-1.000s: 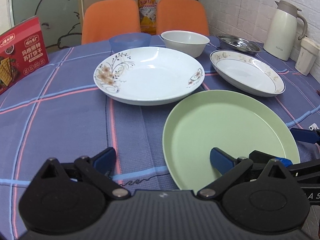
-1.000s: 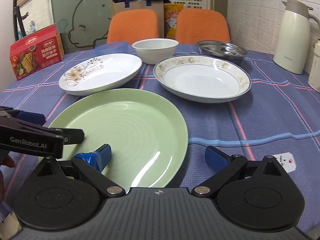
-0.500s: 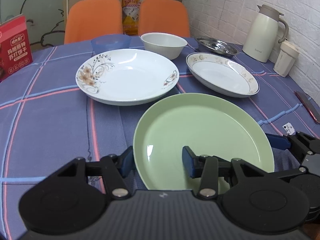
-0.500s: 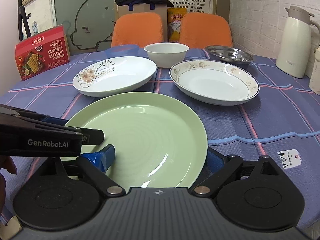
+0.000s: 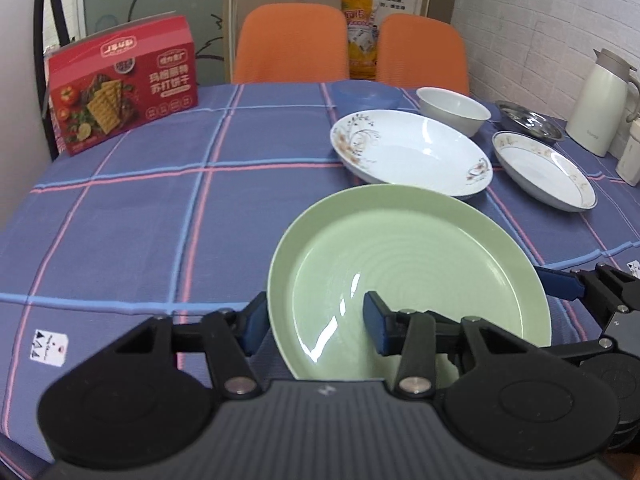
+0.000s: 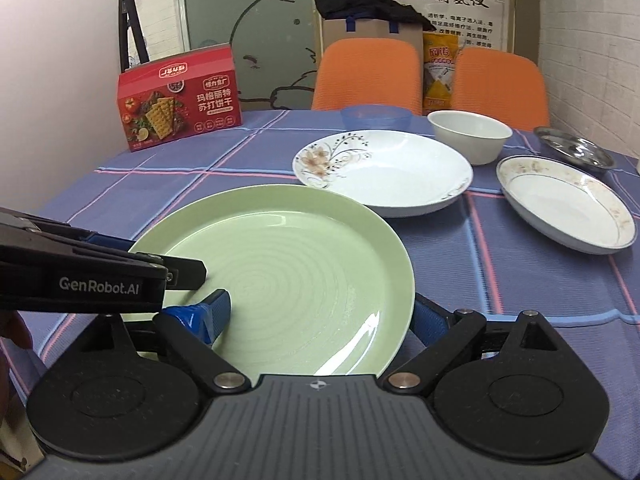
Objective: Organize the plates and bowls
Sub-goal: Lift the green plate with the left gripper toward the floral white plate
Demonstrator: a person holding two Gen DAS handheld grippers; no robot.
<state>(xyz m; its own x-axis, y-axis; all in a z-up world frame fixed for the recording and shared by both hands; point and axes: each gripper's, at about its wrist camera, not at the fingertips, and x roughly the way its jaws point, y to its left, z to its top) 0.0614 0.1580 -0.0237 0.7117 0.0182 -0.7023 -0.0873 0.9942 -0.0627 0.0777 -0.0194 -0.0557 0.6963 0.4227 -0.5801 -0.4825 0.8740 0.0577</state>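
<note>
Left claw (image 5: 316,322): jaws spread part-way and straddling the near-left rim of the green plate (image 5: 408,280). The left pad sits outside the rim, over the cloth (image 5: 140,220). The right pad sits inside, over the plate floor. Whether either pad touches the plate cannot be told.

Right claw (image 6: 324,318): jaws spread part-way and straddling the near-right rim of the green plate (image 6: 280,276). The left pad sits inside, over the plate floor. The right pad sits outside the rim, partly hidden behind it. Contact cannot be told.

Green plate: directly ahead of both claws, its near edge between each pair of pads. In the left view the right claw (image 5: 560,286) appears at the plate's right rim. In the right view the left claw (image 6: 192,274) reaches over the plate's left rim.

Floral plate (image 5: 412,154): beyond the green plate, ahead and slightly right of the left claw. The green plate's far rim overlaps its near edge in both views.

Banded plate (image 6: 564,204): ahead and right of the right claw, apart from the green plate.

White bowl (image 6: 470,136): far ahead, behind the floral plate.

Blue bowl (image 6: 376,117): far ahead, left of the white bowl.

Steel dish (image 6: 574,152): far right, behind the banded plate.

Red box (image 5: 122,84): far ahead and left of the left claw, upright on the cloth.

Jug (image 5: 600,100): far right of the left claw, at the wall.
</note>
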